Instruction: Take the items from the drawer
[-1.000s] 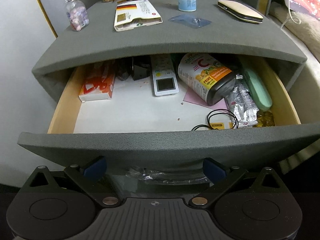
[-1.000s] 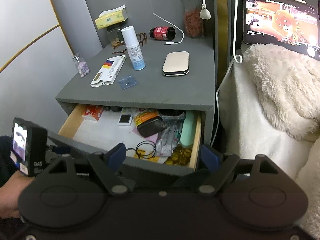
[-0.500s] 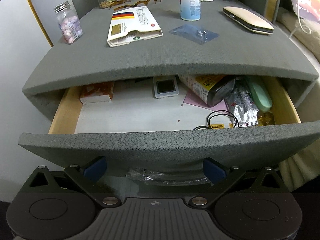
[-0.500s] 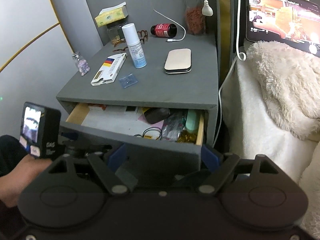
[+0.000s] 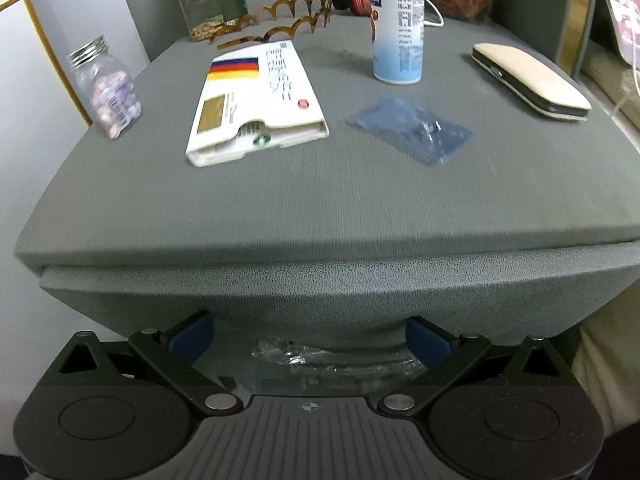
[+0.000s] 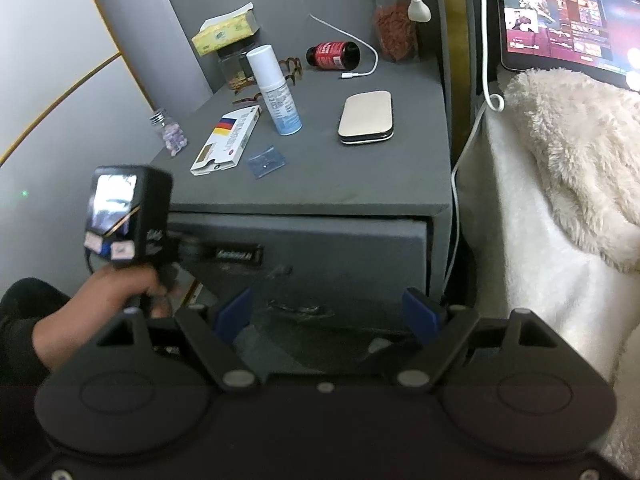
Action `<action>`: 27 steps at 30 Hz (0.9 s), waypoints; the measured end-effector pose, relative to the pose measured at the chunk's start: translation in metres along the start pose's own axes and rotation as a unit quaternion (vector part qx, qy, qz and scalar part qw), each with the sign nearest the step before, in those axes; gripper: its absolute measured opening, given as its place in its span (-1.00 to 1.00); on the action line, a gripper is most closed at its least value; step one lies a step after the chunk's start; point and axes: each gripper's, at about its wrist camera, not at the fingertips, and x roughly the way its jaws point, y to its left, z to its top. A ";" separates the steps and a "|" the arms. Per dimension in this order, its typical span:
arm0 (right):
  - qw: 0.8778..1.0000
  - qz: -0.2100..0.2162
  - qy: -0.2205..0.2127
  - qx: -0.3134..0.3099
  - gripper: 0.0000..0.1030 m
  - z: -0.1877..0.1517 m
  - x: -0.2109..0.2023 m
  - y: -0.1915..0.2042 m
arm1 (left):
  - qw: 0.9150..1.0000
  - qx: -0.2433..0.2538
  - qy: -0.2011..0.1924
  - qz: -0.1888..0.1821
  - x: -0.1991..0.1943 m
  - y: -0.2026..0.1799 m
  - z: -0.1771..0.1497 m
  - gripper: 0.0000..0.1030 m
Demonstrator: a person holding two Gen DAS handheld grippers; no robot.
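Grey felt-covered drawer front sits shut directly ahead of the left gripper, fingers spread wide against it; the right gripper, equally wide, hangs farther off.

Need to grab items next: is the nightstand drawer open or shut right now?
Shut. The drawer front sits flush under the nightstand top; no contents show in either view.

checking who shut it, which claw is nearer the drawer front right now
Left. The left claw sits right up against the drawer front, fingers spread. The right claw hangs back from it, open, looking at it from a distance.
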 end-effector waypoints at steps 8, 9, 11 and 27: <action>1.000 -0.018 0.006 0.004 0.60 0.004 0.001 0.011 | 1.000 -0.010 -0.021 -0.020 -0.055 0.015 -0.036 0.91; 1.000 -0.023 0.007 0.001 0.68 0.006 0.000 0.014 | 0.999 -0.015 -0.024 -0.023 -0.064 0.019 -0.036 0.91; 1.000 -0.025 0.007 -0.002 0.73 0.009 -0.002 0.021 | 0.997 -0.047 -0.046 -0.042 -0.105 0.041 -0.041 1.00; 0.995 -0.095 -0.022 -0.011 1.00 0.054 -0.038 0.130 | 0.989 -0.136 -0.056 -0.027 -0.336 0.128 -0.158 1.00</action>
